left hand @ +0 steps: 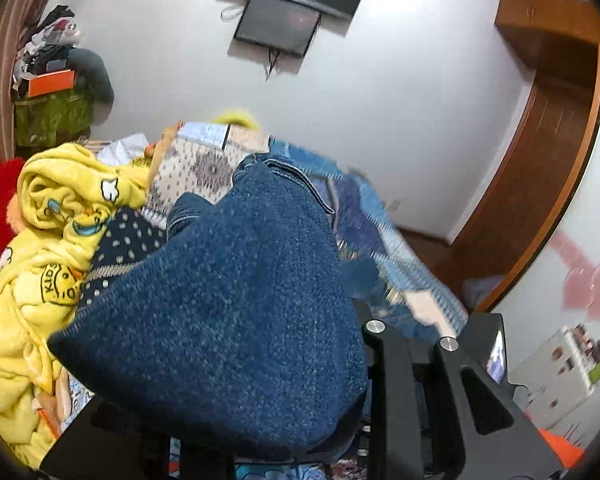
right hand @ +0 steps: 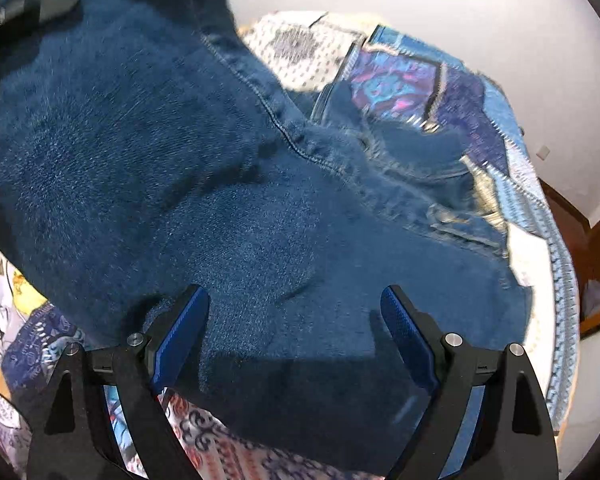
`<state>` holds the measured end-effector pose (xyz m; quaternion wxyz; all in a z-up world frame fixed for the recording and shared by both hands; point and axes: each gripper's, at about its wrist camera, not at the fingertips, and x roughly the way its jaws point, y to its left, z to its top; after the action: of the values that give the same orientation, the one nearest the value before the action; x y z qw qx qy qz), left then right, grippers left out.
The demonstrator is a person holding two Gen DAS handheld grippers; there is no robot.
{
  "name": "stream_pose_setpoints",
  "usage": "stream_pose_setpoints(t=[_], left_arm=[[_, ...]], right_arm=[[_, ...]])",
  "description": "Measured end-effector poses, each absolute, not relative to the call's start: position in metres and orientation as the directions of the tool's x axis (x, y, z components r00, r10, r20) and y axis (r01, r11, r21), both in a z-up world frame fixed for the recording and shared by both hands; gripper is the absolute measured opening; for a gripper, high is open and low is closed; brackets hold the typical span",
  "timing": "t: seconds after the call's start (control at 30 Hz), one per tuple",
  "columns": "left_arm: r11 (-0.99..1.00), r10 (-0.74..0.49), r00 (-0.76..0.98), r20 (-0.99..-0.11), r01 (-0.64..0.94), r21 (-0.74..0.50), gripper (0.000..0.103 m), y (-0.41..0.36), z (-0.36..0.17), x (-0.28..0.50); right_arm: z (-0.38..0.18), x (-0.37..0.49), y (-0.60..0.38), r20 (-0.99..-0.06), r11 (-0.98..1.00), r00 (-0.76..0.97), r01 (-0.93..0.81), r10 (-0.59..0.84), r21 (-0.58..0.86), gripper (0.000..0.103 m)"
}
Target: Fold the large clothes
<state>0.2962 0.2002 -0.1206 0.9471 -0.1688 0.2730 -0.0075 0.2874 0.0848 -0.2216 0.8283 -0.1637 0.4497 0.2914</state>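
On the bed: blue jeans (right hand: 228, 208) lie spread over a patchwork bedspread (right hand: 404, 80), most of the denim flat, one part lifted.
Right gripper (right hand: 294, 336): low over the near edge of the denim, fingers (right hand: 180, 336) spread wide, nothing between them.
Left gripper (left hand: 340, 412): raised, a fold of the jeans (left hand: 236, 312) draped over it and hiding the fingertips; cannot tell how they stand.
Beside the jeans: yellow fleece garment (left hand: 48, 240), bunched.
Wall: dark screen (left hand: 278, 24).
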Motion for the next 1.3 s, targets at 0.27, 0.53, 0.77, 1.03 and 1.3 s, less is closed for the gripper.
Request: stream_pose_setpoints(t=[0.27, 0.53, 0.77, 1.03, 1.3], left_arm=[[0.959, -0.126, 0.79, -0.6, -0.058, -0.277, 0.027, 0.173, -0.129, 0.316], [0.974, -0.187, 0.806, -0.562, 0.079, -0.212, 0.026, 0.084, -0.097, 0.344], [0.96, -0.273, 0.769, -0.578, 0.26, -0.108, 0.026, -0.03, -0.116, 0.364], [0.908, -0.158, 0.655, -0.739, 0.391, 0.152, 0.03, -0.107, -0.206, 0.352], [0.87, -0.14, 0.601, -0.787, 0.454, 0.191, 0.049, -0.106, -0.219, 0.32]], right_arm=[[-0.235, 0.3, 0.059, -0.882, 0.739, 0.257, -0.66, 0.394, 0.138, 0.088], [-0.209, 0.294, -0.027, -0.858, 0.83, 0.349, -0.538, 0.376, 0.145, 0.088], [-0.211, 0.307, -0.115, -0.868, 0.924, 0.381, -0.328, 0.319, 0.196, 0.088], [-0.216, 0.283, -0.198, -0.874, 0.961, 0.402, -0.15, 0.273, 0.231, 0.088], [-0.205, 0.262, -0.215, -0.862, 0.966, 0.435, -0.136, 0.259, 0.221, 0.088]])
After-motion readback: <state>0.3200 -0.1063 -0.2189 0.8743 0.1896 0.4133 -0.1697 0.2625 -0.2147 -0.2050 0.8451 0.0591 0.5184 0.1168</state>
